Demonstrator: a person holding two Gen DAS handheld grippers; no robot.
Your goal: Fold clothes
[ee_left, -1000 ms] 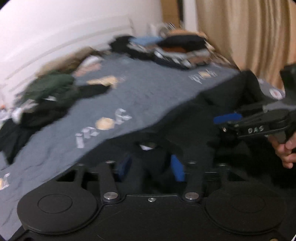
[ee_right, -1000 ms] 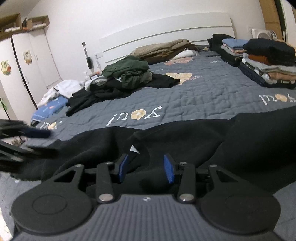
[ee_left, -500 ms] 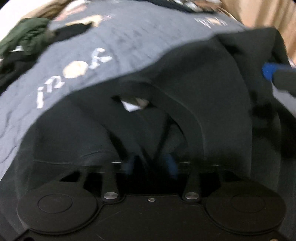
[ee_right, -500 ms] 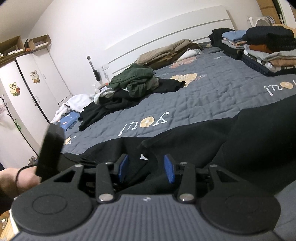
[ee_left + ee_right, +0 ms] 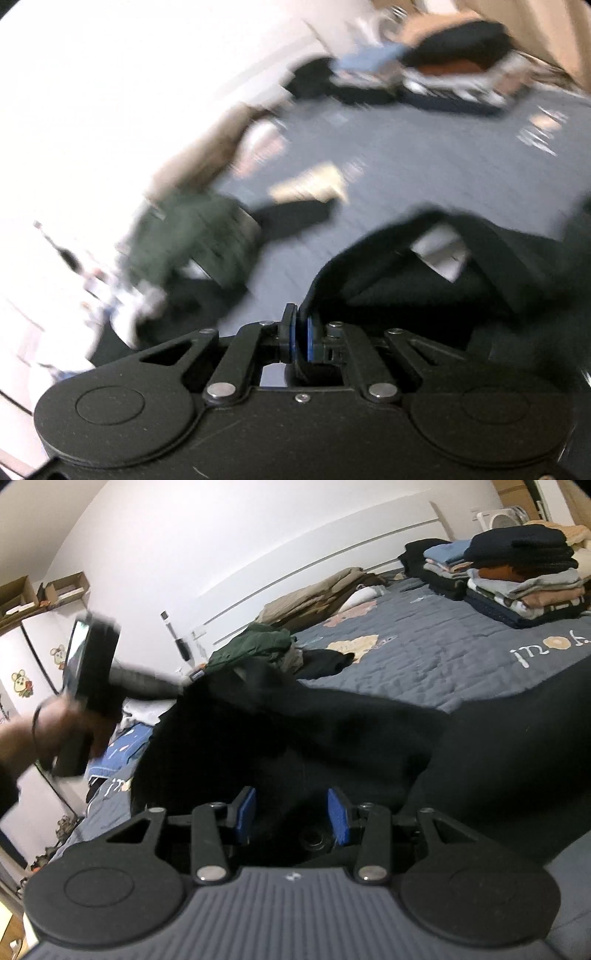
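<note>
The left gripper (image 5: 300, 334) is clamped tight on an edge of the black garment (image 5: 332, 738), which it holds raised off the grey bedspread (image 5: 443, 646), whereas a second ago its jaws stood apart over the cloth lying flat. The right gripper (image 5: 291, 818) is about half open, as before, with black cloth bunched between its blue pads (image 5: 245, 814); I cannot tell whether they press on it.

A home bedroom: ahead of the right gripper (image 5: 291, 818) stretches a bed with a grey quilt (image 5: 443, 653) and white headboard (image 5: 295, 572); folded clothes (image 5: 517, 579) stacked far right; a stickered wardrobe (image 5: 33, 664) off left.
</note>
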